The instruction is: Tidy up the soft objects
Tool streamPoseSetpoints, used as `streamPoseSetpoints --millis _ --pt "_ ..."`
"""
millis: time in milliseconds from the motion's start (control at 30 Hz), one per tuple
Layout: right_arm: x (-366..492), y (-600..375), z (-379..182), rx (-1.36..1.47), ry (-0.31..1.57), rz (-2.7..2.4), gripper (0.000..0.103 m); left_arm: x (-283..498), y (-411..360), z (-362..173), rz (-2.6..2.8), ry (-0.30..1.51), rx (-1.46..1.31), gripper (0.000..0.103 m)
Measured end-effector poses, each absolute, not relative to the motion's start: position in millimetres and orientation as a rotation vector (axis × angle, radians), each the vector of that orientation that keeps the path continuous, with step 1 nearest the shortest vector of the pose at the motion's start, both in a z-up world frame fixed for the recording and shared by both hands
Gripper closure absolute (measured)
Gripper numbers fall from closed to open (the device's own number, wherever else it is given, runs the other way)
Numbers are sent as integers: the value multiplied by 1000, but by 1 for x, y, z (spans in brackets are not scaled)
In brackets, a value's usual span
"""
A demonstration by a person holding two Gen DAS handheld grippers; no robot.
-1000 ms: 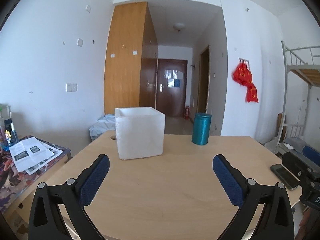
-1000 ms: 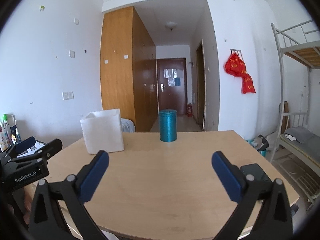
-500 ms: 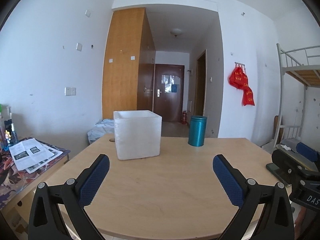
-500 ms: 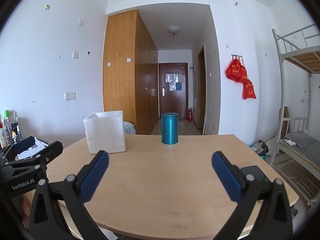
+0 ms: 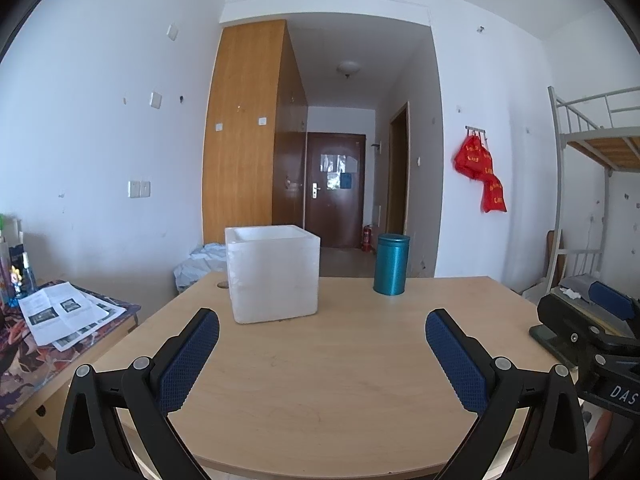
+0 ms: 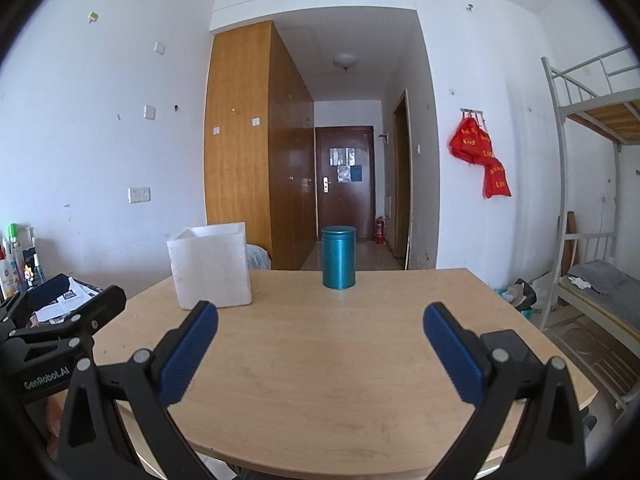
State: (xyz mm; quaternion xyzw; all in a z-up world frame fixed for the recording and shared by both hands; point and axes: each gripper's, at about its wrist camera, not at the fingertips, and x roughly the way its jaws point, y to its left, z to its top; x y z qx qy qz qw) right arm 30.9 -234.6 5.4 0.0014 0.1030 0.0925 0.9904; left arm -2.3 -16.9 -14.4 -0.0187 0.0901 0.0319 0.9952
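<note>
Both tools tipped up since earlier, level w/ table (image 5: 320,380), jaws wide, holding nothing.

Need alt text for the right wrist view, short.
The open right gripper hovers empty over a light wooden table, its blue-padded fingers wide apart. Further back on the table stand a white foam box on the left and an upright teal canister in the middle; the left gripper shows at the left edge.
</note>
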Motion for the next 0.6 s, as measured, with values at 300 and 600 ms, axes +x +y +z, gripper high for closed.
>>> streamPoseSetpoints --millis 300,600 --pt "31 -237 5 11 218 174 0 -3 -20 -15 61 179 -32 0" --pt "29 -238 4 10 219 174 0 -3 -20 -16 53 187 -43 0"
